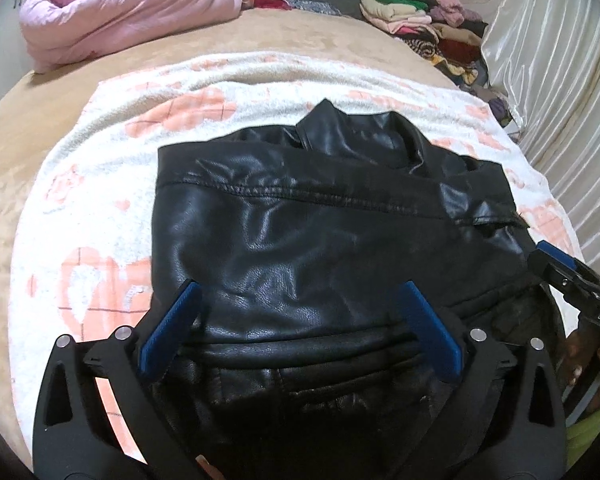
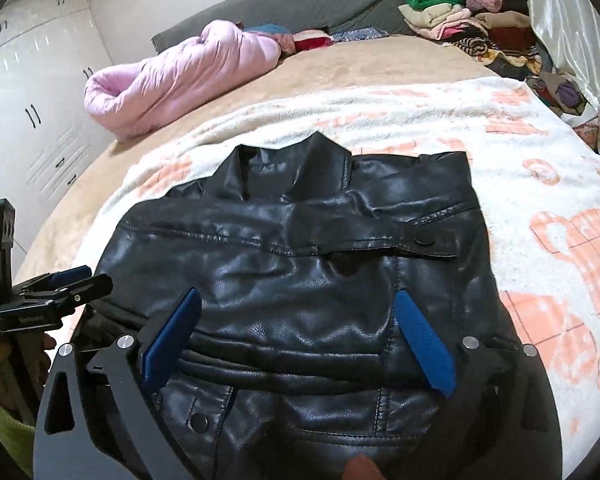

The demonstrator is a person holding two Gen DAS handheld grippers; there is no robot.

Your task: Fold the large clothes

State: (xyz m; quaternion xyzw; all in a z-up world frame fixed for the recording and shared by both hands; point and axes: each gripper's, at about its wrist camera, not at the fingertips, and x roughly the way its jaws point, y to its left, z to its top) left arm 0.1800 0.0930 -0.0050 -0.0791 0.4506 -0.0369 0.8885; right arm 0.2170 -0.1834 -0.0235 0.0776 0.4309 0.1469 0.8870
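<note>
A black leather jacket [image 1: 300,232] lies on a white and peach blanket [image 1: 112,152] on the bed, sleeves folded across its body, collar pointing away. It also shows in the right wrist view [image 2: 300,264]. My left gripper [image 1: 300,292] is open, its blue pads spread above the jacket's near hem, holding nothing. My right gripper [image 2: 298,300] is open too, hovering over the jacket's lower part. The right gripper shows at the right edge of the left wrist view [image 1: 556,264]; the left gripper shows at the left edge of the right wrist view [image 2: 76,280].
A rolled pink quilt [image 1: 132,12] lies at the far left of the bed. A pile of mixed clothes [image 1: 432,28] sits at the far right by a pale curtain [image 1: 560,92]. White wardrobe doors [image 2: 32,112] stand left of the bed. A grey headboard cushion [image 2: 300,4] is behind.
</note>
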